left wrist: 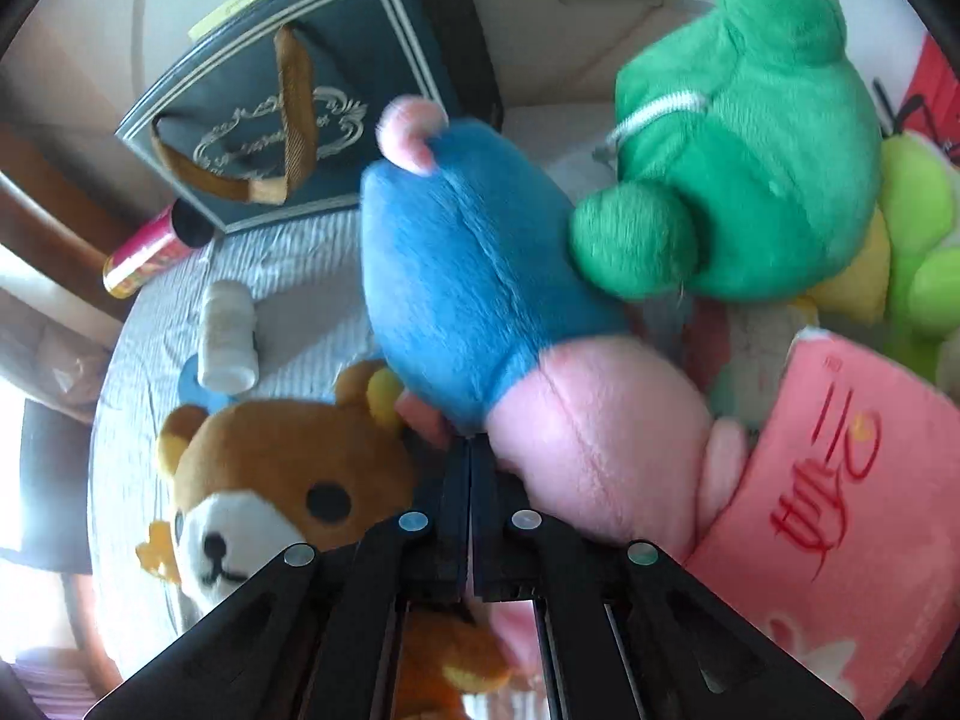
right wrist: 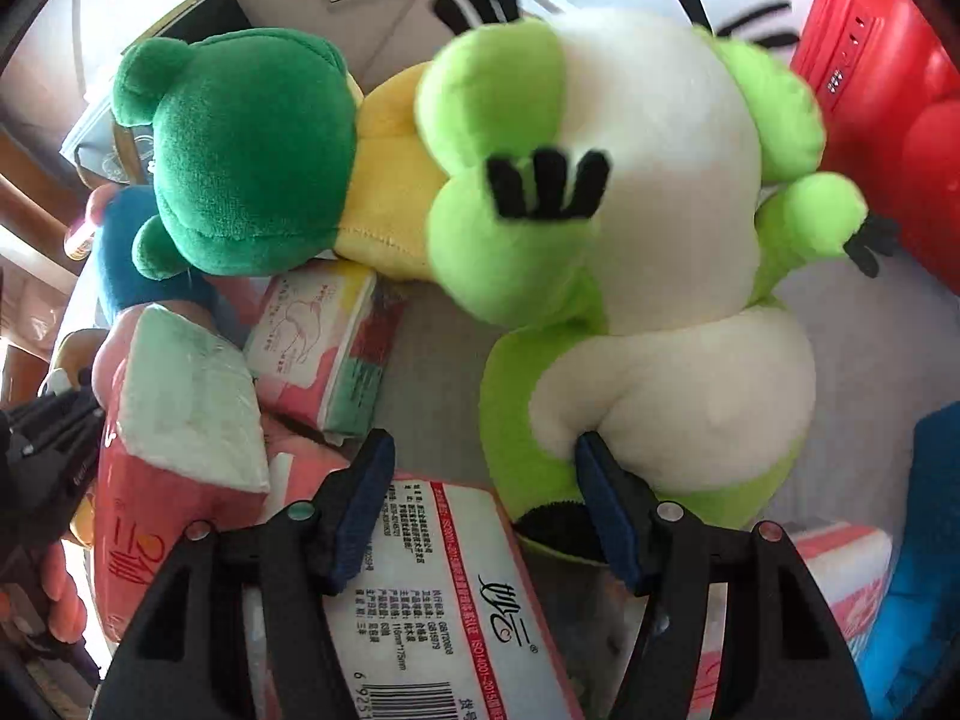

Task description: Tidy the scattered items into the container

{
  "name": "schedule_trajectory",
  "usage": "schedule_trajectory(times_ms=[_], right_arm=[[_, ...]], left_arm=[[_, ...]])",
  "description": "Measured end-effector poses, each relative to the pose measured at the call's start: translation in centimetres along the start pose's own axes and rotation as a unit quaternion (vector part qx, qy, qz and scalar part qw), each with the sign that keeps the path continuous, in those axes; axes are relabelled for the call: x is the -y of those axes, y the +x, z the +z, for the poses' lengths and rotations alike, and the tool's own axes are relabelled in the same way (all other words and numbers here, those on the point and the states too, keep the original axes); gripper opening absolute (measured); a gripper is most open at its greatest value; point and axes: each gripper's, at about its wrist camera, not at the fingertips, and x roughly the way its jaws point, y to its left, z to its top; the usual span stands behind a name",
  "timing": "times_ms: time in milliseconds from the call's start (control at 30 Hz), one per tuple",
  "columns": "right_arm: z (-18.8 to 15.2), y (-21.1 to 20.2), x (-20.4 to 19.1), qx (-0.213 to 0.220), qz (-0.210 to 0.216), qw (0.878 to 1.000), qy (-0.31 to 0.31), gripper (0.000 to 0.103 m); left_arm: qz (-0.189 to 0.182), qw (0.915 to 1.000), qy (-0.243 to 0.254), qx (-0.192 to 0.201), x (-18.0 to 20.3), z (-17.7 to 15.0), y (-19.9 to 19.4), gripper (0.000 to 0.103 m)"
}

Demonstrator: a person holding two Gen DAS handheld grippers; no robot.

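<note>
My left gripper (left wrist: 470, 450) is shut on a blue and pink plush toy (left wrist: 480, 276), which hangs out ahead of the fingertips. A dark green frog plush (left wrist: 738, 150) lies right beside it, with a brown bear plush (left wrist: 270, 480) at the lower left. In the right wrist view my right gripper (right wrist: 483, 480) stands open around the bottom of a lime and white plush (right wrist: 630, 240), whose flank touches the right finger. The green frog (right wrist: 240, 150) leans on that plush. Tissue packs (right wrist: 324, 348) lie on a grey surface (right wrist: 432, 372); I cannot make out any container walls.
A dark gift bag (left wrist: 312, 96), a red can (left wrist: 144, 252) and a white bottle (left wrist: 228, 330) lie on the striped sheet. A pink tissue pack (left wrist: 840, 480) is at the right. A red suitcase (right wrist: 888, 90) and a blue object (right wrist: 924, 540) flank the right gripper.
</note>
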Motion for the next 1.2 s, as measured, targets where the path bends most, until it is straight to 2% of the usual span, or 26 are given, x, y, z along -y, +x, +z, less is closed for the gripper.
schedule_trajectory(times_ms=[167,300,433,500,533,600,667,700,733,800,833,900,1067,1200], right_arm=[[-5.4,-1.4,-1.5,-0.013,0.01,1.0,0.001,0.063],[-9.9,-2.3,-2.0,-0.028,0.028,0.999,0.011,0.062],[-14.0,-2.9,-3.1,-0.05,0.075,0.996,0.01,0.062],[-15.2,-4.1,-4.4,-0.038,0.067,0.997,-0.008,0.062],[-15.7,-4.5,-4.7,-0.04,0.073,0.997,-0.011,0.062],[-16.6,-5.1,-5.1,-0.047,0.089,0.995,-0.014,0.063],[-17.6,-6.1,-5.6,-0.056,0.112,0.992,-0.022,0.063],[-18.0,-6.9,-6.0,-0.048,0.11,0.992,-0.031,0.069],[-18.2,-7.8,-6.1,-0.034,0.101,0.994,-0.036,0.079],[-18.4,-9.6,-6.2,-0.002,0.085,0.996,-0.039,0.092],[-17.9,-9.6,-6.5,0.003,0.085,0.996,-0.036,0.097],[-16.9,-9.5,-6.9,0.012,0.086,0.996,-0.03,0.098],[-14.3,-9.4,-7.9,0.035,0.087,0.995,-0.016,0.098],[-12.2,-9.3,-8.8,0.052,0.088,0.995,-0.004,0.098]], left_arm=[[-0.06,0.9969,-0.039,-0.033,-3.0,-6.2,-0.5,0.0],[-0.089,0.9939,-0.064,-0.013,-4.8,-9.7,-2.4,0.0],[-0.101,0.9936,-0.052,0.0,-5.0,-12.2,-5.2,0.0],[-0.097,0.9946,-0.038,0.002,-4.7,-13.3,-6.3,0.001],[-0.086,0.9959,-0.03,0.004,-4.4,-13.7,-6.8,0.001],[-0.093,0.9954,-0.024,0.0,-4.6,-14.6,-7.9,0.003],[-0.109,0.9937,-0.025,0.003,-5.1,-15.5,-9.5,0.019],[-0.111,0.9931,-0.028,0.025,-5.4,-16.0,-10.6,0.044],[-0.11,0.9922,-0.033,0.049,-5.8,-16.4,-11.7,0.065],[-0.085,0.9888,-0.05,0.112,-6.8,-16.4,-14.0,0.094],[-0.071,0.9861,-0.062,0.137,-7.3,-16.2,-14.8,0.097],[-0.057,0.9838,-0.083,0.149,-8.4,-15.2,-14.4,0.099],[-0.065,0.986,-0.111,0.105,-10.7,-13.1,-9.4,0.099],[-0.058,0.9892,-0.101,0.088,-9.9,-12.3,-6.9,0.099]])
